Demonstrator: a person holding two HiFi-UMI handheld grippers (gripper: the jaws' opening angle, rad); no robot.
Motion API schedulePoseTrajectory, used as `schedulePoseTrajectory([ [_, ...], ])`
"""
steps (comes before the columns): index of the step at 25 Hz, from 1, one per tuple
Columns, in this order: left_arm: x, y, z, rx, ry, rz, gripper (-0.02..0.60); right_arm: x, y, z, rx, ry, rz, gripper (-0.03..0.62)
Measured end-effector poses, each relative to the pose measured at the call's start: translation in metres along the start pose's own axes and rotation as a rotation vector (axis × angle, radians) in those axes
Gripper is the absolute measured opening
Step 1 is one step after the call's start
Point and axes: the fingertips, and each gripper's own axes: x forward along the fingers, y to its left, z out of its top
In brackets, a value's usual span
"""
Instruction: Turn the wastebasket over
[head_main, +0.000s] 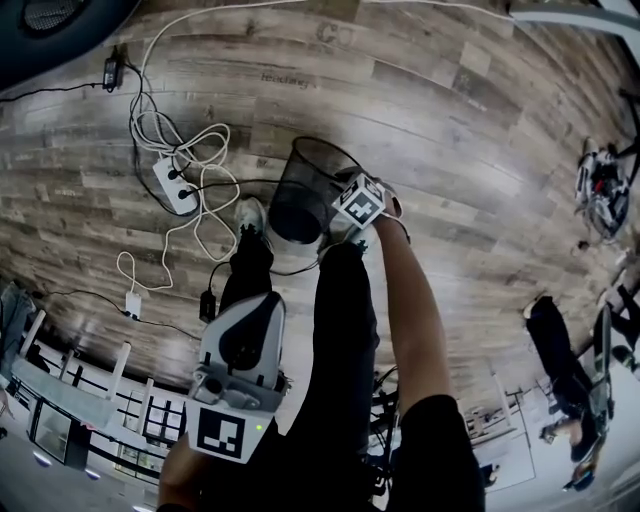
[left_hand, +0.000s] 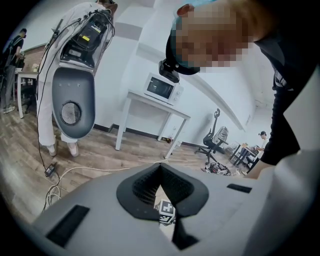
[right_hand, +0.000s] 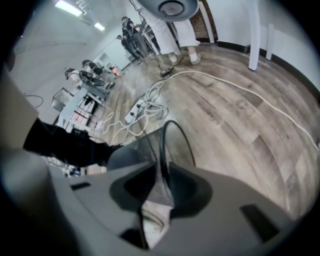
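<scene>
Head view: the wastebasket (head_main: 300, 190) is seen upright on the wood floor (head_main: 450, 120), mouth up, with the right gripper (head_main: 338, 218) set at the rim on its own side. The left gripper (head_main: 250, 305) is held well behind the basket.

Left gripper view: the left gripper's (left_hand: 160, 167) jaw tips are found together, with nothing between them.

Right gripper view: the right gripper's (right_hand: 163, 167) jaws are noted narrowly closed on the wastebasket's (right_hand: 165, 137) mesh wall at the rim.

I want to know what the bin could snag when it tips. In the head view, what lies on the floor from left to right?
black power adapter → white power strip → mesh wastebasket → heap of gear by the right edge
</scene>
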Motion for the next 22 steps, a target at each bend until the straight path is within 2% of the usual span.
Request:
schedulePoseTrajectory([
  [4, -0.001, -0.006, 0.003, 0.002, -0.004, -0.009, 0.034, -0.001, 0.014, -0.005, -0.001, -0.009, 0.031, 0.078],
  [9, -0.002, -0.013, 0.010, 0.011, -0.009, -0.020, 0.034, -0.004, 0.028, -0.012, 0.080, -0.017, 0.073, 0.060],
  [22, -0.005, -0.048, 0.023, 0.034, -0.014, -0.068, 0.034, -0.036, 0.108, -0.036, 0.063, -0.056, 0.197, 0.048],
])
